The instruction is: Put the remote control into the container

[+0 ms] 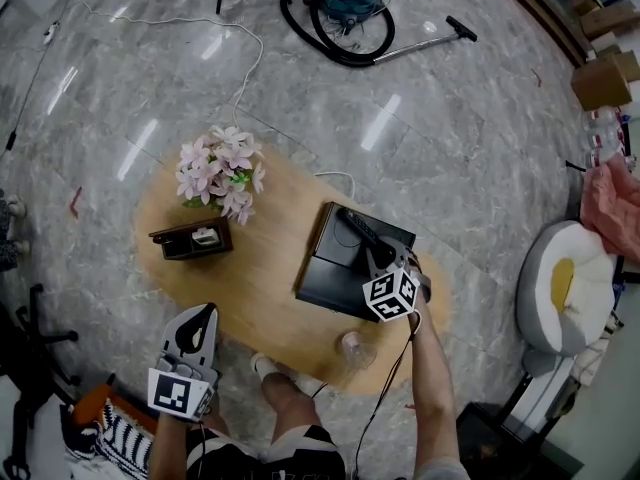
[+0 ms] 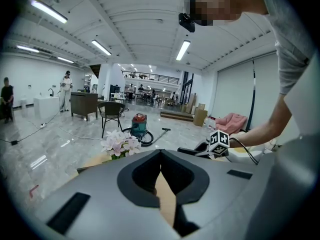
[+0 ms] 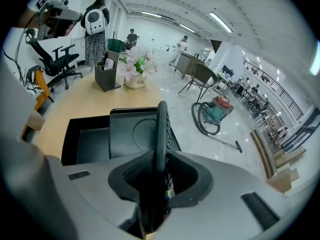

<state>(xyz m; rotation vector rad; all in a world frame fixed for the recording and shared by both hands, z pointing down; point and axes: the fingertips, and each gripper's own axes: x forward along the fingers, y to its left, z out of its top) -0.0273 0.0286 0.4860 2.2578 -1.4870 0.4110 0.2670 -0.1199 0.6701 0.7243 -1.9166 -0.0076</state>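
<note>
My right gripper (image 1: 385,256) is shut on a black remote control (image 1: 362,230), holding it by its near end. The remote (image 3: 161,129) stands on edge between the pads and points away over a flat black box (image 1: 340,268) on the oval wooden table (image 1: 260,298). A brown open-topped container (image 1: 190,238) with a white item inside stands at the table's left, beside a pot of pink flowers (image 1: 220,173). In the right gripper view that container (image 3: 107,72) shows far off to the left. My left gripper (image 1: 203,315) hovers at the table's near left edge, shut and empty.
A clear glass (image 1: 357,349) sits near the table's front edge, below the right gripper. A white cable (image 1: 345,178) runs off the table's far side. A vacuum cleaner (image 1: 345,3) with its hose stands on the marble floor beyond. A white cushioned seat (image 1: 565,288) is at the right.
</note>
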